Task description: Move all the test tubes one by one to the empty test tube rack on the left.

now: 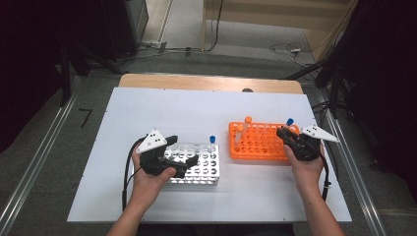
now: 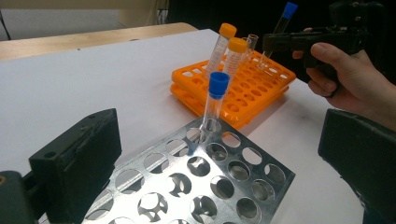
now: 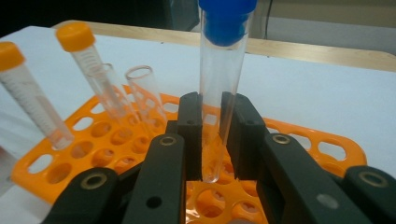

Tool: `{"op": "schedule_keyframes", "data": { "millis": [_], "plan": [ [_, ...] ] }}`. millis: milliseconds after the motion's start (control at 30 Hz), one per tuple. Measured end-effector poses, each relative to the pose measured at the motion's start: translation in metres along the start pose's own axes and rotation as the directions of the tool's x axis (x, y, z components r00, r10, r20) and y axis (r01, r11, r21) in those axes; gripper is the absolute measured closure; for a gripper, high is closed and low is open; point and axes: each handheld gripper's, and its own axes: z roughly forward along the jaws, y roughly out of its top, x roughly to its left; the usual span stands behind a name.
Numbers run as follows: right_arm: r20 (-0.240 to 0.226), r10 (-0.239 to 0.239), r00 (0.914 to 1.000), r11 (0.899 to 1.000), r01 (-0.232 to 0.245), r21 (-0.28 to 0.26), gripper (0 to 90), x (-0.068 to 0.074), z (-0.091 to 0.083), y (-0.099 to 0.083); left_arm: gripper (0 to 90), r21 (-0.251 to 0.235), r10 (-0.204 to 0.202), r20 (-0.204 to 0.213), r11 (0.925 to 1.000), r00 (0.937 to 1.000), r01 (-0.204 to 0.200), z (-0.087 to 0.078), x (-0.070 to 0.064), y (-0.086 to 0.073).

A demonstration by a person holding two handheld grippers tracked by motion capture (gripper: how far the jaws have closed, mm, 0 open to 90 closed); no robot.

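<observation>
A clear tube with a blue cap (image 3: 223, 70) stands between the jaws of my right gripper (image 3: 212, 112), which is shut on it just above the orange rack (image 3: 303, 144). From above, that gripper (image 1: 286, 133) is at the rack's (image 1: 255, 142) right end, with the held tube (image 1: 290, 121) sticking up. Two orange-capped tubes (image 2: 219, 46) and two uncapped tubes (image 3: 144, 88) lean in the orange rack. My left gripper (image 1: 183, 152) is open over the metal rack (image 1: 206, 172), with nothing between its jaws. A second blue-capped tube (image 2: 215, 100) stands in a far corner hole of the metal rack (image 2: 233, 186).
Both racks sit on a white tabletop (image 1: 162, 108) with free room behind and in front of them. A wooden strip (image 1: 206, 82) runs along the far edge. Cables (image 1: 290, 48) lie on the floor beyond, and metal rails (image 1: 34, 162) flank the table.
</observation>
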Motion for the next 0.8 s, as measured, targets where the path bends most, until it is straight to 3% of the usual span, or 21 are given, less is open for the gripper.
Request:
{"op": "schedule_keyframes", "data": {
  "millis": [400, 800],
  "plan": [
    [-0.113, -0.043, 0.9927, 0.999, 0.042, -0.013, 74.9, 0.022, -0.022, 0.009, 0.0, -0.002, 0.007, 0.004, 1.0000, 1.0000, -0.007, 0.000, -0.004, 0.001],
    [-0.233, -0.101, 0.9673, 0.995, 0.100, -0.013, 74.9, 0.053, -0.029, 0.015, 0.0, -0.004, 0.021, 0.013, 0.9998, 0.9997, -0.021, -0.002, -0.009, 0.004]
  ]
}}
